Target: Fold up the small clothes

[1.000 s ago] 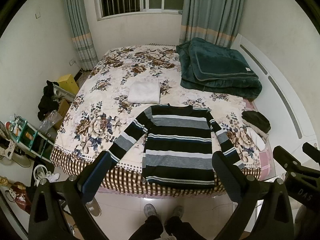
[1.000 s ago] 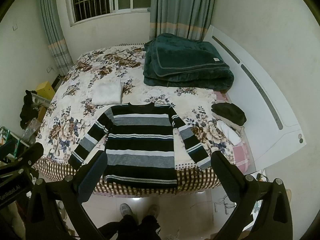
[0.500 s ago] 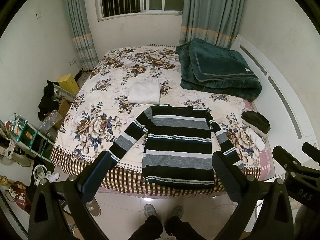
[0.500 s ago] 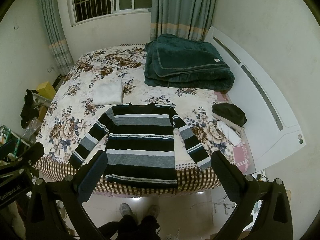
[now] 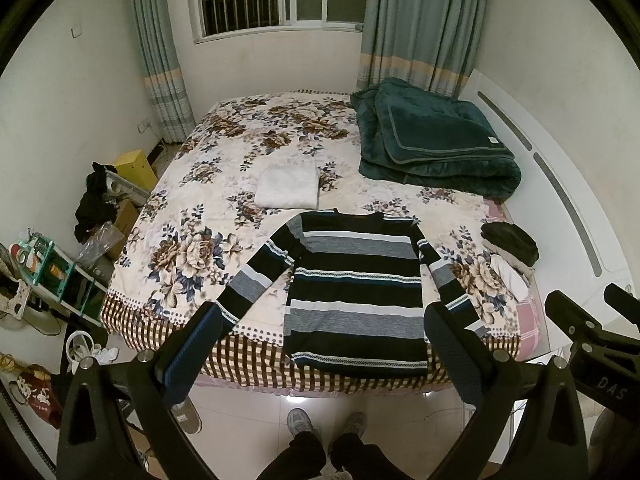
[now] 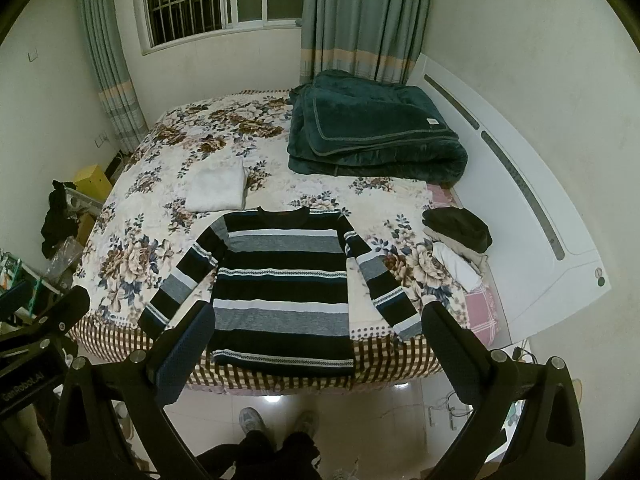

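A black, grey and white striped sweater (image 5: 356, 280) (image 6: 282, 284) lies flat near the foot of the floral bed, sleeves spread down and outward, its hem over the checked edge. A folded white garment (image 5: 288, 186) (image 6: 218, 190) rests just beyond its collar. My left gripper (image 5: 320, 328) hangs open high above the bed's near edge, holding nothing. My right gripper (image 6: 316, 322) is likewise open and empty, at the same height. Each gripper shows at the side of the other's view.
A folded dark green blanket (image 5: 432, 140) fills the bed's far right. Small dark and pale clothes (image 5: 508, 248) are piled at the right edge by the white headboard (image 6: 520, 184). Shelves, boxes and shoes crowd the floor on the left (image 5: 60, 272). The person's feet (image 5: 324, 428) stand on tiles.
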Motion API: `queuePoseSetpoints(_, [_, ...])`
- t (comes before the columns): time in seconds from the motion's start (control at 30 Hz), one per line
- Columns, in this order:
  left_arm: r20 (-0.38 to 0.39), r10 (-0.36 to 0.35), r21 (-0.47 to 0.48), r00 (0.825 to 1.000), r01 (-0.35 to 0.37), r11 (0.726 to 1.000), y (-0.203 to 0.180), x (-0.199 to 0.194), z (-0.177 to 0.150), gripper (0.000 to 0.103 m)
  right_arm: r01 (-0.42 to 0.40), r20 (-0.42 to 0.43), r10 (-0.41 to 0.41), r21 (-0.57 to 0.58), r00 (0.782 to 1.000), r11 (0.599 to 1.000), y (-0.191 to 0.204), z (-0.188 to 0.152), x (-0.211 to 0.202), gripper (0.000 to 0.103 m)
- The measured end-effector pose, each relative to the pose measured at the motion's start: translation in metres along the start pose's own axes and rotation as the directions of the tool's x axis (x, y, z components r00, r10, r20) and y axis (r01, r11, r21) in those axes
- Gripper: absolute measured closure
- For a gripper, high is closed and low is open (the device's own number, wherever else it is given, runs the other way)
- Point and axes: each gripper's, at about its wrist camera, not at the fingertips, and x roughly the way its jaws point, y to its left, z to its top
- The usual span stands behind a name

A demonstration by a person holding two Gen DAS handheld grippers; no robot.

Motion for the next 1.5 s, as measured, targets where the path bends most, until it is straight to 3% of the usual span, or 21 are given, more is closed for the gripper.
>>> queuePoseSetpoints(0.17, [-0.005,-0.006,-0.006,1.0,0.006,1.0,0.003,0.006,0.006,0.0,0.0,0.0,0.0,0.001,1.0,1.0,0.0,-0.002,0.001,0.0])
queuePoseSetpoints(0.33, [0.018,0.029,-0.006,0.999,-0.029,1.0,-0.011,0.022,0.029,0.0,0.006,-0.015,-0.005,0.039,1.0,0.999,0.003,0.022,0.0,0.0])
queuePoseSetpoints(0.53, [0.109,0.107,0.043,0.988,-0.113,0.993,-0.01,0.084,0.032,0.0,0.008,-0.062,0.003,0.165,0.998,0.986,-0.025,0.02,0.068,0.0])
queuePoseSetpoints(0.73, [0.029,0.134,0.075,0.991,-0.136,0.988,-0.025,0.18,0.032,0.0,0.116,-0.214,-0.036,0.374,0.976,0.92,-0.117,-0.009,0.192,0.0])
queuePoseSetpoints(0.87, [-0.008,0.203,0.102,0.979,-0.201,0.974,-0.046,0.242,0.027,0.0,0.186,-0.333,0.007,0.544,0.943,0.818,-0.215,-0.046,0.295,0.0])
queuePoseSetpoints(0.93, [-0.043,0.245,0.12,0.969,-0.238,0.964,-0.058,0.279,0.026,0.0,0.222,-0.384,0.045,0.621,0.922,0.752,-0.268,-0.07,0.354,0.0])
queuePoseSetpoints(1.03, [-0.089,0.3,0.145,0.95,-0.286,0.947,-0.074,0.329,0.021,0.0,0.235,-0.419,0.11,0.686,0.901,0.689,-0.327,-0.099,0.436,0.0])
queuePoseSetpoints(1.17, [-0.188,0.351,0.142,0.918,-0.328,0.934,-0.094,0.412,0.01,0.0,0.25,-0.472,0.179,0.708,0.863,0.661,-0.378,-0.141,0.558,0.005])
queuePoseSetpoints(1.33, [-0.268,0.382,0.172,0.884,-0.347,0.922,-0.118,0.499,-0.01,0.0,0.309,-0.539,0.235,0.729,0.809,0.611,-0.397,-0.197,0.655,0.005])
queuePoseSetpoints(1.43, [-0.287,0.381,0.203,0.879,-0.333,0.921,-0.134,0.537,-0.017,0.0,0.3,-0.513,0.311,0.791,0.8,0.533,-0.405,-0.23,0.7,0.018])
queuePoseSetpoints(1.5, [-0.29,0.377,0.232,0.88,-0.317,0.919,-0.147,0.56,-0.024,0.0,0.263,-0.463,0.355,0.833,0.812,0.486,-0.407,-0.242,0.714,0.049])
